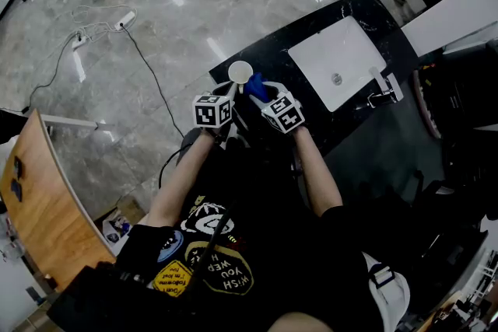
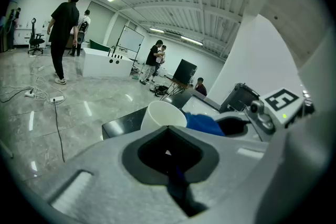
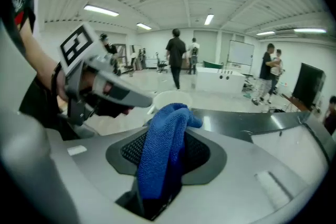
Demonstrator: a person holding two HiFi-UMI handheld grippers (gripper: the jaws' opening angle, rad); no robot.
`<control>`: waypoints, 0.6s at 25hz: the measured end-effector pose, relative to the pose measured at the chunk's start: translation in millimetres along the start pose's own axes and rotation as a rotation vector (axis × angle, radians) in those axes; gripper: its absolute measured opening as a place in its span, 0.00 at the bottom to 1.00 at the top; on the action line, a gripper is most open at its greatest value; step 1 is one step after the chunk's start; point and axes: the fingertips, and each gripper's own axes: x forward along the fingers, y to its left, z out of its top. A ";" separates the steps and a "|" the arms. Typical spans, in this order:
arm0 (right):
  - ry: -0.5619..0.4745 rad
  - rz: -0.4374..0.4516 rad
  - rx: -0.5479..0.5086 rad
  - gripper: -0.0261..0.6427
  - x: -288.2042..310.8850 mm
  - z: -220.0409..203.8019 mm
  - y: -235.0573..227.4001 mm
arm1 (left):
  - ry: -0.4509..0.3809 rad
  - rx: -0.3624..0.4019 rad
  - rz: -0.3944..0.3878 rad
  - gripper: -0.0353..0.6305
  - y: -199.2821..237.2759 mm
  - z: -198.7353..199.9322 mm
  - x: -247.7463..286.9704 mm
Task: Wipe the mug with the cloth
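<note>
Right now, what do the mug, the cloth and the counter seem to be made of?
Mug: probably glazed ceramic, plain white with a smooth rim; could be plastic.
Cloth: blue fabric, likely microfibre, with a nubbly looped weave.
Counter: dark polished stone or laminate; it reflects the ceiling lights.

At the left end of the counter is the mug, cloth just right, sink farther right.

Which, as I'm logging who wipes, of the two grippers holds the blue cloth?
The right gripper: the blue cloth is clamped between its jaws and drapes over them. The left gripper has no cloth, only the white mug at its tips.
</note>
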 end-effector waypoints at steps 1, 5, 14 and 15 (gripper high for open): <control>-0.035 -0.060 0.053 0.28 -5.9 8.5 -17.8 | 0.000 0.000 0.000 0.06 -0.1 -0.2 0.0; -0.069 -0.225 0.161 0.28 -15.6 24.0 -64.5 | -0.001 -0.002 -0.001 0.06 -0.4 0.0 0.1; 0.062 0.141 -0.104 0.28 6.7 -12.5 53.9 | 0.005 -0.006 -0.007 0.06 -0.9 -0.7 2.5; 0.032 0.133 -0.073 0.28 1.9 -8.2 50.8 | 0.007 -0.005 -0.012 0.06 -1.4 -1.4 2.9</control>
